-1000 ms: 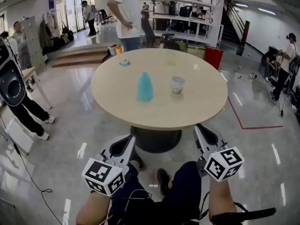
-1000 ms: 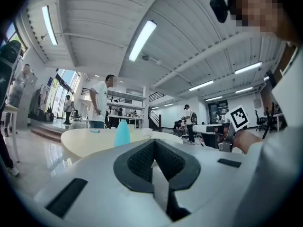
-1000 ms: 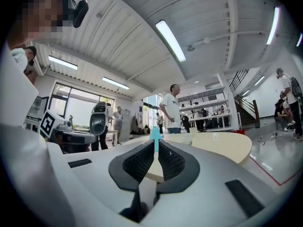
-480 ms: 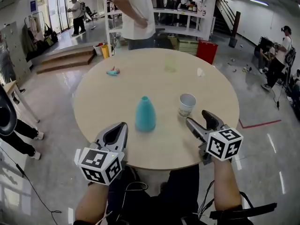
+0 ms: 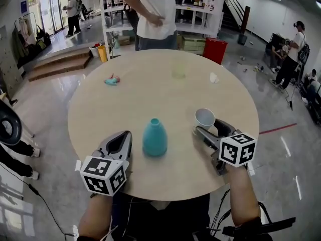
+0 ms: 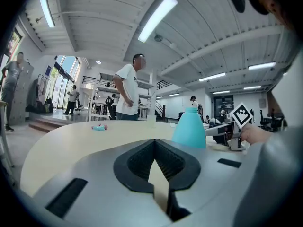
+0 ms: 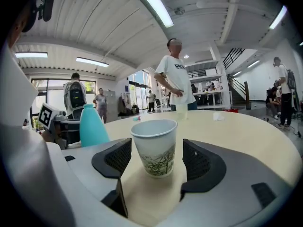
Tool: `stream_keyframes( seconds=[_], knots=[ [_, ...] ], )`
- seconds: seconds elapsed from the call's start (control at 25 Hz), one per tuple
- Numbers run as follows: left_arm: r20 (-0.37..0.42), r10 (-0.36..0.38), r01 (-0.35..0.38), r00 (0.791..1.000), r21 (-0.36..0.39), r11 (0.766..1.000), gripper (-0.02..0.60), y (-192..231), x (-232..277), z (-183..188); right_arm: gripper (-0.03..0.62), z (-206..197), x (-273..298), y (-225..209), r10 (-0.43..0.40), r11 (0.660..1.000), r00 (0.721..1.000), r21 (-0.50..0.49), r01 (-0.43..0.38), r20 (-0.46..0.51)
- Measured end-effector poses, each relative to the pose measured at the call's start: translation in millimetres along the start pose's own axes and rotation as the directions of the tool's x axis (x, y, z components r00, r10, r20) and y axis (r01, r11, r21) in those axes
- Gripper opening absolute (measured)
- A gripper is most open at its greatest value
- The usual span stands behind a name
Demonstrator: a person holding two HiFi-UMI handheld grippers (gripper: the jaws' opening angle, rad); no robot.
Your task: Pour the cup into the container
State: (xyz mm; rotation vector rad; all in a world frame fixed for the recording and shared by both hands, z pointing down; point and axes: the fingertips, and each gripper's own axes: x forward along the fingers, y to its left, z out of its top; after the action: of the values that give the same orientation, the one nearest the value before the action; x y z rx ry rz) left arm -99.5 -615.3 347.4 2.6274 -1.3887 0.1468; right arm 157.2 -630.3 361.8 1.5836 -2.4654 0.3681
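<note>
No words or numbers can be read. The cup (image 7: 154,148) bears only a green plant print. The marker cubes (image 5: 238,149) show black-and-white square patterns, no letters. The dark print on the standing person's white shirt (image 7: 176,77) is too small to read.

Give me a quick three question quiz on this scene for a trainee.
1. True or false: the right gripper grips the cup.
2. What stands on the table between the grippers? A: teal bottle. B: red bin. C: plate.
3. Fill in: the jaws of the left gripper are ___.
Key: 1 false: its jaws are open and have just been opening, with the cup between them untouched. 2 A. 3 shut.
</note>
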Motion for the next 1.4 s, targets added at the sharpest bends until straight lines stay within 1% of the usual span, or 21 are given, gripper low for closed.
stream_keyframes(
  seconds=[0.12,0.2,0.28,0.36,0.48,0.6,0.72,0.88,1.0,1.12,1.28,1.4],
  knots=[
    [-0.038,0.024,-0.024,0.999,0.0,1.0,0.0,13.6,9.4,-4.8,0.316,-3.7,11.1,-2.1,0.004,1.0,0.999,-0.012,-0.004,-0.04],
    [-0.05,0.037,-0.037,0.998,-0.011,0.999,0.0,19.9,10.4,-6.4,0.314,-4.7,15.8,0.5,0.014,1.0,0.998,-0.015,-0.015,-0.054],
    [-0.056,0.035,-0.035,0.998,-0.015,0.999,0.0,19.6,8.3,-6.4,0.314,-5.2,16.5,3.1,0.023,1.0,0.998,-0.018,-0.025,-0.062],
    [-0.052,0.027,-0.028,0.998,-0.006,1.0,0.0,16.7,3.7,-4.1,0.311,-1.3,15.4,7.2,0.042,0.998,0.998,-0.037,-0.044,-0.047],
    [-0.032,0.013,-0.014,0.999,-0.012,1.0,0.0,13.2,-4.1,-1.0,0.302,11.8,12.0,13.6,0.039,0.99,0.999,-0.138,-0.039,-0.003],
    [-0.026,-0.003,0.003,1.0,0.002,1.0,0.0,8.0,-8.0,-0.4,0.297,30.2,4.9,26.2,0.029,0.963,0.998,-0.27,-0.015,0.048],
    [-0.014,-0.007,0.008,1.0,0.021,1.0,0.0,5.4,-9.1,0.8,0.296,49.3,-0.7,43.8,0.029,0.911,0.995,-0.412,0.013,0.097],
    [-0.011,-0.004,0.004,1.0,0.023,1.0,0.0,6.2,-8.9,0.5,0.296,64.8,-1.0,63.7,0.047,0.851,0.992,-0.525,0.02,0.114],
    [-0.018,-0.007,0.007,1.0,0.021,1.0,0.0,5.5,-8.2,-0.5,0.296,73.2,0.4,74.8,0.042,0.779,0.993,-0.626,0.036,0.109],
    [-0.04,-0.032,0.033,0.999,0.02,0.999,0.0,3.0,-6.3,-1.7,0.296,82.6,2.2,91.0,0.044,0.705,0.994,-0.708,0.038,0.097],
    [-0.077,-0.03,0.03,0.997,0.008,1.0,0.0,4.9,-4.0,-7.3,0.296,89.4,6.5,106.5,0.053,0.627,0.995,-0.779,0.03,0.081],
    [-0.086,-0.035,0.036,0.996,0.006,0.999,0.0,3.1,-5.9,-8.7,0.296,91.6,8.9,115.3,0.049,0.561,0.997,-0.827,0.029,0.068]
  ],
)
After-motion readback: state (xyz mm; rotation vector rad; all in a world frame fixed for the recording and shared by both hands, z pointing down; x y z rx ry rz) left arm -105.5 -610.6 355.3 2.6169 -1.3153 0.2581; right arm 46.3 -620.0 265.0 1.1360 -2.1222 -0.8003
